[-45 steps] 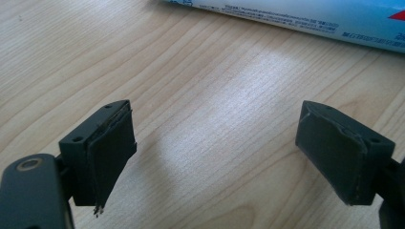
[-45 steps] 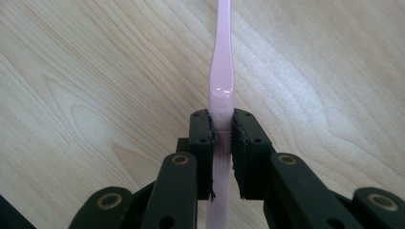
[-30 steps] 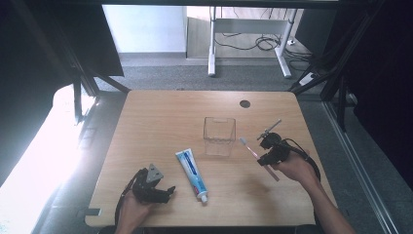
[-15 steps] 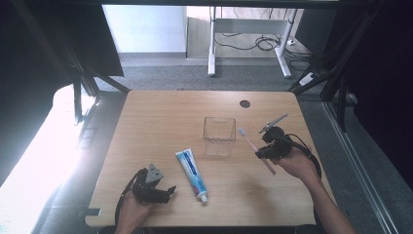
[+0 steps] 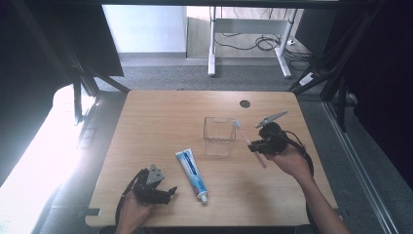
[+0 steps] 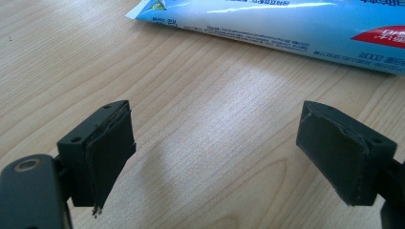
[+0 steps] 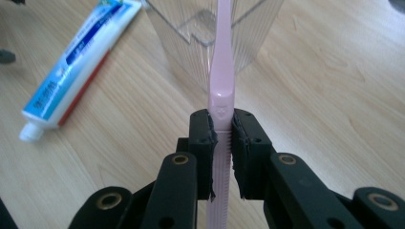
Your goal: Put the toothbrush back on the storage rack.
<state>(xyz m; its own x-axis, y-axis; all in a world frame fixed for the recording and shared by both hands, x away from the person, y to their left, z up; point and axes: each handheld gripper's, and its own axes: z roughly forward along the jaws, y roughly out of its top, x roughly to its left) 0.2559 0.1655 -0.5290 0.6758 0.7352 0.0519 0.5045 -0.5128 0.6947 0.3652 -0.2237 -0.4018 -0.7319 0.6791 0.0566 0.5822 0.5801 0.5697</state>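
Above the table's (image 5: 146, 122) right half, in the high view, my right gripper (image 5: 254, 146) clenched the pink toothbrush (image 5: 243, 136), head tilted up beside the clear cup (image 5: 219, 135); my left gripper (image 5: 168, 191) rested near the toothpaste tube (image 5: 191, 169). In the left gripper view, my jaws gaped wide, released, over bare wood. In the right gripper view, both pads squeezed the toothbrush handle before the cup.

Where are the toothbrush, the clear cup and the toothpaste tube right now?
toothbrush (image 7: 223, 57): right gripper view, on the pink handle above the jaws.
clear cup (image 5: 219, 136): high view, on its front wall.
toothpaste tube (image 5: 191, 170): high view, on the tube's middle.
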